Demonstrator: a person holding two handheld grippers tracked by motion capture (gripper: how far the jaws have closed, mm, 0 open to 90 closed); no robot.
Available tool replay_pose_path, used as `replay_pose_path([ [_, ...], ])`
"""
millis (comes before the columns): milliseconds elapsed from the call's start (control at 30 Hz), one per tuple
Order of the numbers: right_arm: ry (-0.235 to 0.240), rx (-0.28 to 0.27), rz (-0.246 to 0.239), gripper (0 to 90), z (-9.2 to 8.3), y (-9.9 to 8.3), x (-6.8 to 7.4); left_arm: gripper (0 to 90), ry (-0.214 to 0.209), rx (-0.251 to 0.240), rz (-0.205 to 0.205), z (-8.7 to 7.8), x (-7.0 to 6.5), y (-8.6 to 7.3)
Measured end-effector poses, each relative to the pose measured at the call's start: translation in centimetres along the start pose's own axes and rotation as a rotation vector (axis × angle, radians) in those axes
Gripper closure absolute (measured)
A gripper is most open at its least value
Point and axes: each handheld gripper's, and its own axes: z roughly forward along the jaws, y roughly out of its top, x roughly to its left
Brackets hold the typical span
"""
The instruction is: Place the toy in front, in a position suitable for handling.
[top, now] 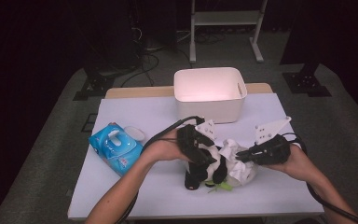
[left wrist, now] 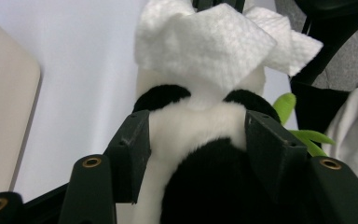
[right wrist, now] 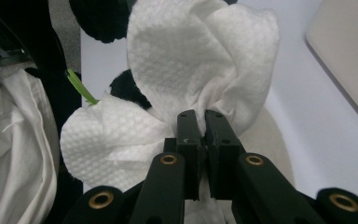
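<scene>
White table covering carries a white bin, its inside washed out by light. Just before the bin, the left gripper holds the panda toy between half-wide jaws. Beside it, the right gripper pinches the white tissue, which hides the panda's face.

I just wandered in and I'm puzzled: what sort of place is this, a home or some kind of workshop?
Probably a lab or recording studio, not a home. A small white-covered table stands alone on grey carpet, loose cables trail across the dark floor behind it, and a metal stand rises at the back.
</scene>
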Motion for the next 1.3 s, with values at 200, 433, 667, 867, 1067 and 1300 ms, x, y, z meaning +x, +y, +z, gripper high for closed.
replay_pose_path([
  [200,0.003,0.01,-0.009,84.5,-0.2,-0.3,0.7,36.9,0.007,-0.019,-0.04,-2.0,-0.3,-1.4],
  [433,-0.006,0.033,-0.027,84.2,-0.4,0.3,1.1,38.4,-0.018,-0.022,-0.07,-1.7,-0.8,-2.8],
  [667,-0.001,0.068,-0.079,83.9,1.1,2.5,1.6,39.9,-0.018,-0.037,-0.054,-0.7,-1.4,-2.8],
  [867,0.019,0.086,-0.087,68.0,1.7,3.5,1.6,40.1,-0.014,-0.049,-0.062,-0.8,-1.3,-3.2],
  [1067,0.007,0.054,-0.106,58.8,-0.1,3.5,1.7,39.9,-0.014,-0.043,-0.061,-0.7,-1.2,-3.1],
  [1300,0.014,0.1,-0.143,57.5,2.0,3.5,1.7,39.9,-0.017,-0.048,-0.057,-0.7,-1.3,-3.1],
])
